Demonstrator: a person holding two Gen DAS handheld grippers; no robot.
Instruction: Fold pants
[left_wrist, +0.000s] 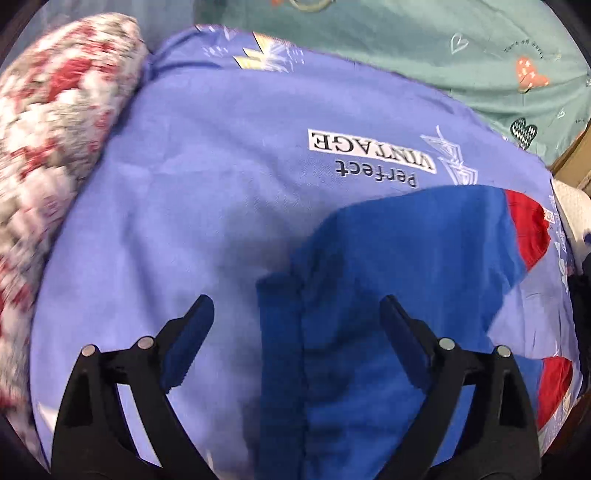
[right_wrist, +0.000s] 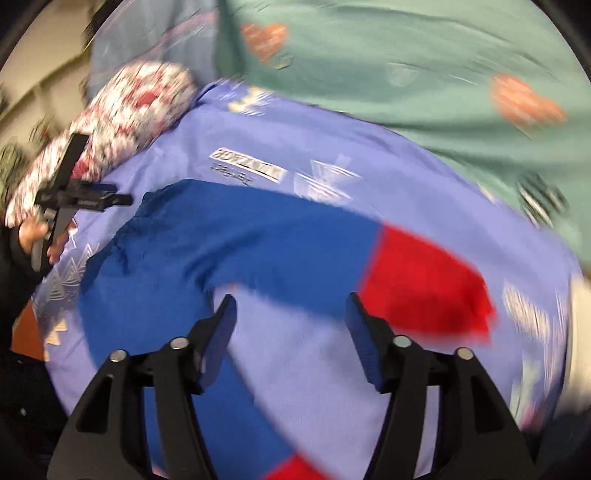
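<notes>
The pants are royal blue with red lower legs and lie spread on a periwinkle printed sheet. In the right wrist view the pants show both legs splayed apart, one red cuff to the right. My left gripper is open above the waist end, holding nothing. My right gripper is open above the gap between the two legs, holding nothing. The left gripper also shows at the far left of the right wrist view.
A red-and-white patterned pillow lies at the left of the sheet. A teal bedcover with heart prints lies behind it. A white cloth sits at the right edge. The right wrist view is blurred.
</notes>
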